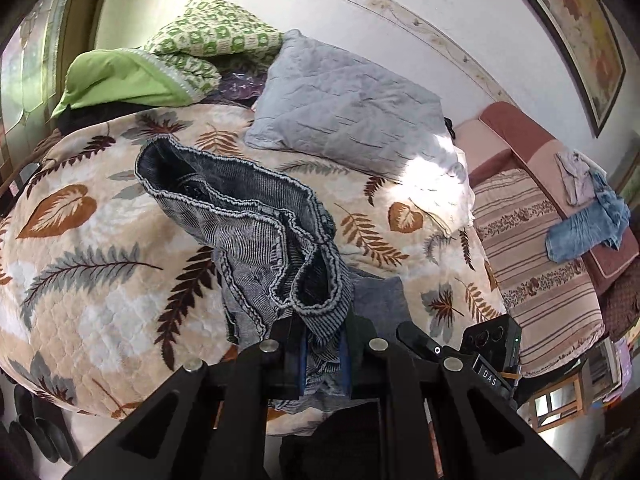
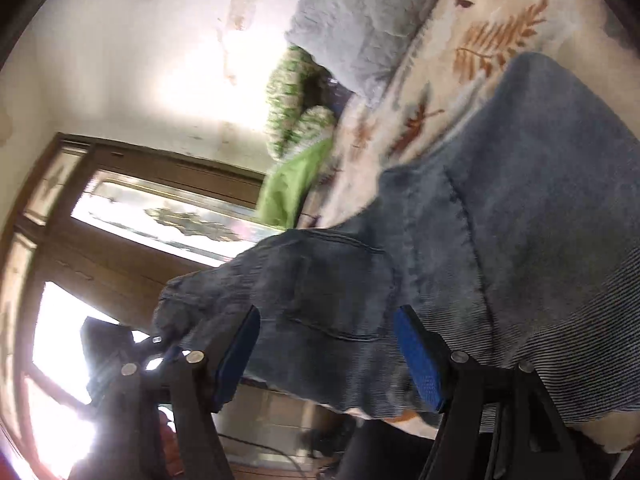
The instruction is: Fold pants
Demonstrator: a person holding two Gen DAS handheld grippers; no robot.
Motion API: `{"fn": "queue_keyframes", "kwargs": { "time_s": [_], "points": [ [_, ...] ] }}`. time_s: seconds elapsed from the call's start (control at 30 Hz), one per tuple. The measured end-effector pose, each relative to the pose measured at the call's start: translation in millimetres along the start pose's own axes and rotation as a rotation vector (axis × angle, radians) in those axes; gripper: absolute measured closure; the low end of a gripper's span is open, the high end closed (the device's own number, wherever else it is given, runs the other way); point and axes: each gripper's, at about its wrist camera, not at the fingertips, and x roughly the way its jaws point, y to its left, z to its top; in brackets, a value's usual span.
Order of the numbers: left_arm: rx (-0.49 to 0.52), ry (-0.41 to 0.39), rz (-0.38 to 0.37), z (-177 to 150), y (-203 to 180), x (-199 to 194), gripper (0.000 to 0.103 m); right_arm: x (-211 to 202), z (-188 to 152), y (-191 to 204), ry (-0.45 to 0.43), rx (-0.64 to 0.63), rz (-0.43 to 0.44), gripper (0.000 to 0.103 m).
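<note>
The left gripper clamps the pants (waistband gaping bedward), while the right gripper gapes wide around denim near the bed's edge.

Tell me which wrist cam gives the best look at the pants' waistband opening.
Left wrist. It looks straight into the open waistband of the pants, lifted off the bedspread and clamped in the left gripper. The right wrist view is motion-blurred and shows only flat denim with a pocket; the right gripper is open.
</note>
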Motion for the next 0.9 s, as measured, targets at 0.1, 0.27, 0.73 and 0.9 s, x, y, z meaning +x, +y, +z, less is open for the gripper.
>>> {"fn": "queue_keyframes", "kwargs": {
  "time_s": [0.1, 0.27, 0.73, 0.9],
  "points": [
    [0.048, 0.035, -0.031, -1.0, -28.8, 15.4, 0.091, -24.5, 12.5, 6.3, -0.083, -0.047, 0.009, 0.048],
    [0.139, 0.121, -0.090, -12.1, -84.0, 57.9, 0.092, -80.2, 32.3, -18.5, -0.219, 0.023, -0.015, 0.048],
    [0.338, 0.227, -0.132, -41.7, -127.0, 105.1, 0.079, -173.6, 37.2, -61.4, -0.369, 0.125, -0.179, 0.048],
    [0.342, 0.033, 0.046, -9.2, -77.3, 62.9, 0.045, -136.7, 43.4, -24.2, -0.285, 0.016, -0.213, 0.047]
  ]
}}
